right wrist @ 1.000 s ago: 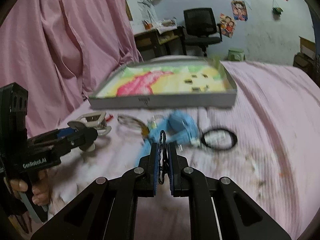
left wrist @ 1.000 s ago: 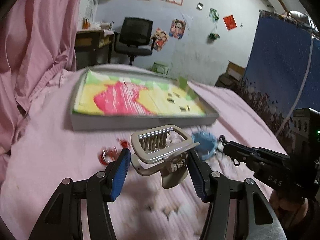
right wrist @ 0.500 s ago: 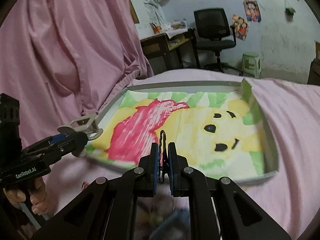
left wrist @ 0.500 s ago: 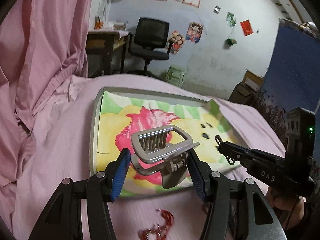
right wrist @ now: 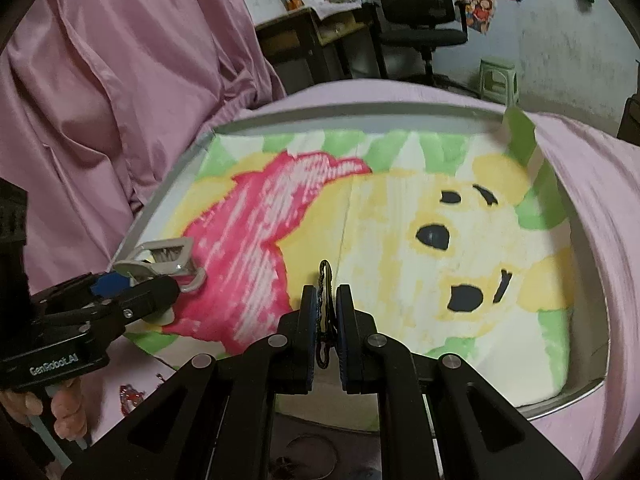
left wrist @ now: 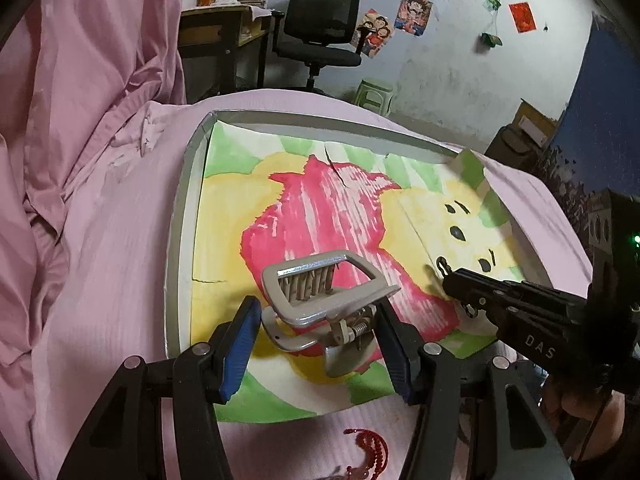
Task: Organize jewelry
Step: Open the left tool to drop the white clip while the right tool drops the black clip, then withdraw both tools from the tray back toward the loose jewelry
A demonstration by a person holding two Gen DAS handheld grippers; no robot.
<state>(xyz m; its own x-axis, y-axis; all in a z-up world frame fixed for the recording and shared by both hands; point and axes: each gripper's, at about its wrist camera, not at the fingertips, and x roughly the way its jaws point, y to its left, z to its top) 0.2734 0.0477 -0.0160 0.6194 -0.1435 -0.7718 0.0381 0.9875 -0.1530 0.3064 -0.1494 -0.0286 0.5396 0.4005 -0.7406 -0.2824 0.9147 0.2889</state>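
Observation:
My left gripper [left wrist: 316, 312] is shut on a beige claw hair clip [left wrist: 320, 300] and holds it above the near left part of a shallow grey tray [left wrist: 178, 240] lined with a bear-picture paper. My right gripper [right wrist: 326, 300] is shut on a small black chain-like piece of jewelry [right wrist: 325, 280], held upright above the tray's [right wrist: 588, 396] near middle. The right gripper also shows in the left wrist view [left wrist: 452, 280], and the left gripper with the clip [right wrist: 168, 258] in the right wrist view.
The tray lies on a pink bedsheet [left wrist: 100, 260]. A red beaded piece [left wrist: 368, 452] lies on the sheet just before the tray. A pink curtain [right wrist: 100, 100] hangs on the left. A desk and a black office chair [left wrist: 320, 28] stand behind.
Both grippers have moved forward from the sheet to above the tray, each still holding its piece. The blue item and the black ring on the sheet have left view.

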